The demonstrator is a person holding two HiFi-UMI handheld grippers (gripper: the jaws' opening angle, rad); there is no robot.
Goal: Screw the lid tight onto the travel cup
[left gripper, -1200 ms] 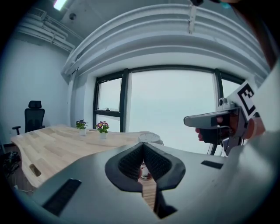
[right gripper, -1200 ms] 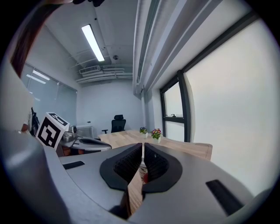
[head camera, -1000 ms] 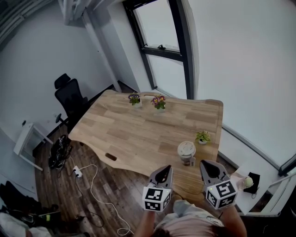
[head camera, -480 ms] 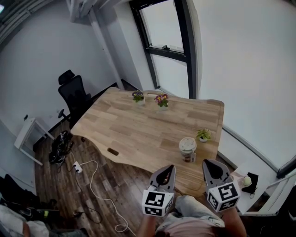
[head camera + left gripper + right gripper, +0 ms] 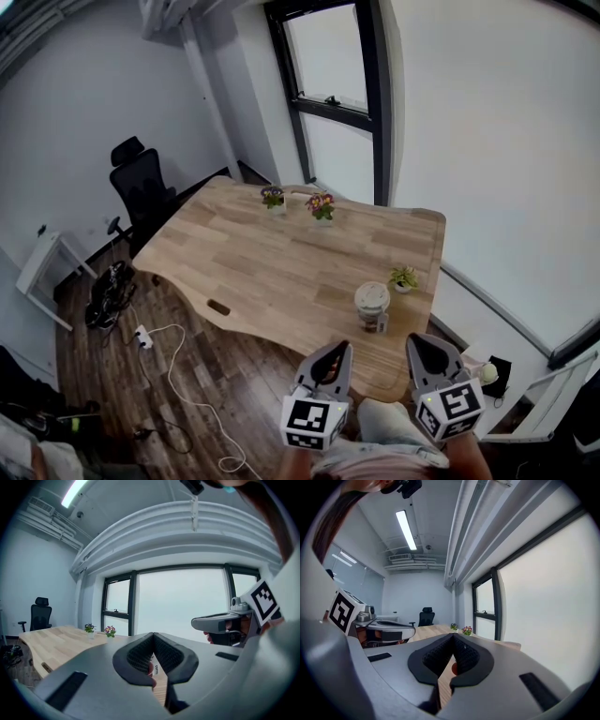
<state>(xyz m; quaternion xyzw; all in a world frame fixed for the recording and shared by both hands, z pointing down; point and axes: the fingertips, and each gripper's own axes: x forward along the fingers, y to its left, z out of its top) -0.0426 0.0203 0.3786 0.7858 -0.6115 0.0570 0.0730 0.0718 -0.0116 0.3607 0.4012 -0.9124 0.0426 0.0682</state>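
Observation:
The travel cup [image 5: 374,310] stands upright near the wooden table's near right corner, a pale lid [image 5: 372,295] resting on top; how firmly the lid sits I cannot tell. My left gripper [image 5: 330,351] and right gripper [image 5: 421,345] hang side by side below the table's near edge, short of the cup, both shut with nothing between the jaws. In the left gripper view the shut left gripper [image 5: 153,636] hides most of the cup, and only a strip of the cup's label [image 5: 155,669] shows. The right gripper [image 5: 453,638] is shut too.
Two small flower pots [image 5: 273,199] [image 5: 321,207] stand at the table's far edge and a small green plant [image 5: 405,278] sits just behind the cup. A black office chair [image 5: 141,192] is at the left. Cables and a power strip [image 5: 142,337] lie on the floor.
The head view has shifted slightly, so the table and cup sit a little higher and further left. Both grippers stay shut, low in the frame.

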